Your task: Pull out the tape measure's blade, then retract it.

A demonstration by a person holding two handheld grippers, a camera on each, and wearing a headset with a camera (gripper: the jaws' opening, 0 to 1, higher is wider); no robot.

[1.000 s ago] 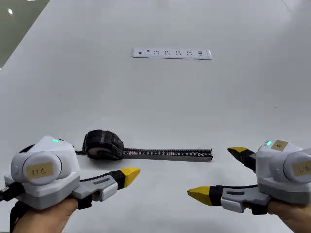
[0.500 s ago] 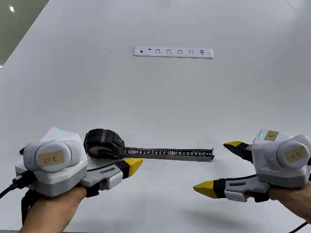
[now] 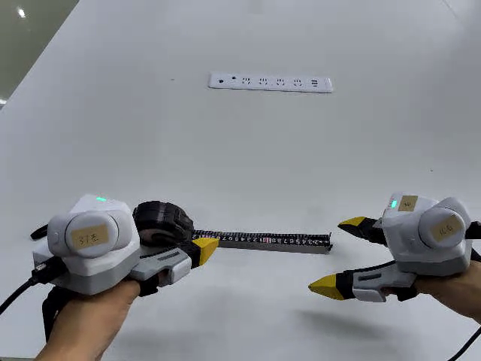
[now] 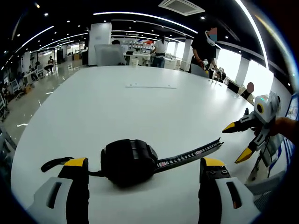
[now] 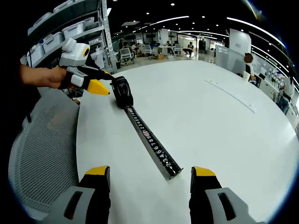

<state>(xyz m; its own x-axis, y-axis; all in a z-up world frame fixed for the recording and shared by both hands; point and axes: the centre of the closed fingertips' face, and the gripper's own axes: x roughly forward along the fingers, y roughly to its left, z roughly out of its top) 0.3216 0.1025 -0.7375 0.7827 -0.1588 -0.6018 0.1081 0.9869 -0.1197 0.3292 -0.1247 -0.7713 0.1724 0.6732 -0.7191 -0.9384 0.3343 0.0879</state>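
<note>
a person stands at a wide white tabletop (image 3: 225,150) with a gripper in each hand. the tape measure's black case (image 3: 161,223) lies on the tabletop near the front left. its blade (image 3: 263,240) is pulled out and lies flat, running to the right, with the numbers facing up. a black wrist strap (image 4: 53,164) trails from the back of the case.

the left hand (image 3: 86,323) holds the left gripper (image 4: 143,163) low and about level, pointing right along the blade. its jaws are spread wide. in the left gripper view the case sits between the two yellow tips with a gap on either side, so nothing is clamped. a dark cable (image 3: 15,293) hangs off the rear of this gripper.

the right hand (image 3: 455,286) holds the right gripper (image 3: 337,254) out at the right, turned inward to face left. one jaw is farther from the person and one nearer. those jaws are wide apart as well and hold nothing. the hooked end of the blade (image 3: 328,242) lies just short of them. in the right gripper view it points into the space between the tips without touching either.

well back on the tabletop lies a white power strip (image 3: 270,82), far from the tape measure. beyond the tabletop, the gripper views show an open office with desks and other people.
</note>
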